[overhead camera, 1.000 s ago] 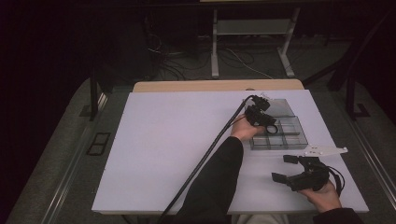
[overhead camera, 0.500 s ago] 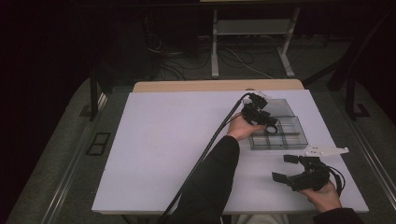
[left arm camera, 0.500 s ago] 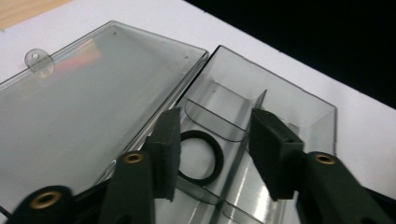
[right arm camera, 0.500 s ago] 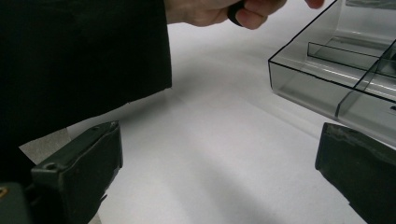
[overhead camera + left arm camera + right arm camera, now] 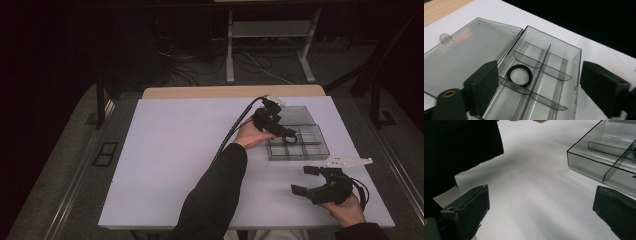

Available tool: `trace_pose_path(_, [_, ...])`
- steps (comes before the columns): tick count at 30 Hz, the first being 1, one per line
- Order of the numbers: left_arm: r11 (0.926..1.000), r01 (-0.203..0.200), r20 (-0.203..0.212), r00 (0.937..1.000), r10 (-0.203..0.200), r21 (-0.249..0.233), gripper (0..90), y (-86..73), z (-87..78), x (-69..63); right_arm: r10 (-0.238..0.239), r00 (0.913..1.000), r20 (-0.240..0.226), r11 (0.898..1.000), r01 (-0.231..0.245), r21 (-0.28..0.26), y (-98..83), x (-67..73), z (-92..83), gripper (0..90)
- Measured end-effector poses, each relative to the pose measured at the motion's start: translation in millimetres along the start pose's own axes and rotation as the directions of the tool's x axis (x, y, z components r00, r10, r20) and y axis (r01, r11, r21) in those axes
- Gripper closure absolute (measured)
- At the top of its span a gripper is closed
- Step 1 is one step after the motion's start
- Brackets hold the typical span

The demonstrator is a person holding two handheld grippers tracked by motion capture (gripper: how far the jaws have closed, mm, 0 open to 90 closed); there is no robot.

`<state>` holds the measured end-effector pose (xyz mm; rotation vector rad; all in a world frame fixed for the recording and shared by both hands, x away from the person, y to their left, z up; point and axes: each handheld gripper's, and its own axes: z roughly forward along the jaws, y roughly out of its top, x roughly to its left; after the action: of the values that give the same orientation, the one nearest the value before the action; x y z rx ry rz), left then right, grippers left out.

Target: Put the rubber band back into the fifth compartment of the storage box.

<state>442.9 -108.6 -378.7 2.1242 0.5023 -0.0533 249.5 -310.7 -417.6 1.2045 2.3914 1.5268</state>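
Bench (image 5: 175, 150): the white top is filling the middle of the high view, with a strip of pale wood showing along its far edge, and dark floor lying to the left of it.

Sleeve (image 5: 215, 195): a black sleeve is coming up from the bottom centre of the high view, reaching toward the upper right; the same dark sleeve is blocking the upper left of the right gripper view.

Left gripper (image 5: 287, 134): it is hovering right of centre in the high view, over the near-left part of the box, its cable trailing back down toward the lower left. In the left gripper view (image 5: 539, 92) its jaws are standing wide apart, one at lower left and one at lower right, with nothing between them but the box below.

Clear box (image 5: 297, 145): the smoky see-through box is sitting on the bench in the right half of the high view, divided into small compartments.

Lid (image 5: 461, 50): it is lying open and flat at the left of the left gripper view, hinged to the box, with a small tab at its far edge.

Black ring (image 5: 519, 75): it is lying flat in a middle compartment of the left column, just beside the left jaw.

Right gripper (image 5: 306, 181): it is sitting low at lower right in the high view, near the box but apart from it, jaws spread wide and holding nothing, a hand (image 5: 345, 207) gripping it from behind.
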Motion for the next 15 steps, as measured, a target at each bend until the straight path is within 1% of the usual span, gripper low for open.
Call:
trace_pose_path(1, [1.0,-0.001,0.005,1.0,0.001,0.003,10.9,-0.2,-3.4,-0.3,0.0,1.0,0.0,1.0,0.0,0.001,0.0,0.0,0.1,0.5])
trace_pose_path(5, [0.9997,-0.011,-0.012,0.9999,0.011,0.021,1.5,-1.4,-16.1,-2.0,-0.004,1.0,0.001,1.0,0.004,0.001,-0.3,-0.4,-0.4,0.5])
trace_pose_path(7, [0.9999,-0.005,-0.02,0.9998,0.005,0.012,0.0,-3.1,-23.1,-3.2,0.0,1.0,0.001,1.0,0.0,-0.001,-0.4,-0.3,-0.5,0.5])
trace_pose_path(11, [0.9999,-0.014,-0.014,0.9998,0.014,-0.009,0.0,-8.7,-38.9,-2.9,-0.003,1.0,0.002,1.0,0.003,0.004,-0.6,-0.3,-0.8,0.5])
trace_pose_path(13, [0.9999,-0.003,-0.024,0.9997,0.003,-0.016,0.0,-12.6,-46.2,-6.0,-0.007,1.0,0.006,1.0,0.007,0.004,-1.4,-0.4,-1.6,0.5])
trace_pose_path(15, [0.9997,-0.01,-0.028,0.9996,0.009,-0.023,0.0,-16.2,-54.1,-7.1,-0.001,1.0,0.009,1.0,0.001,0.001,-1.9,-1.1,-2.9,0.5])
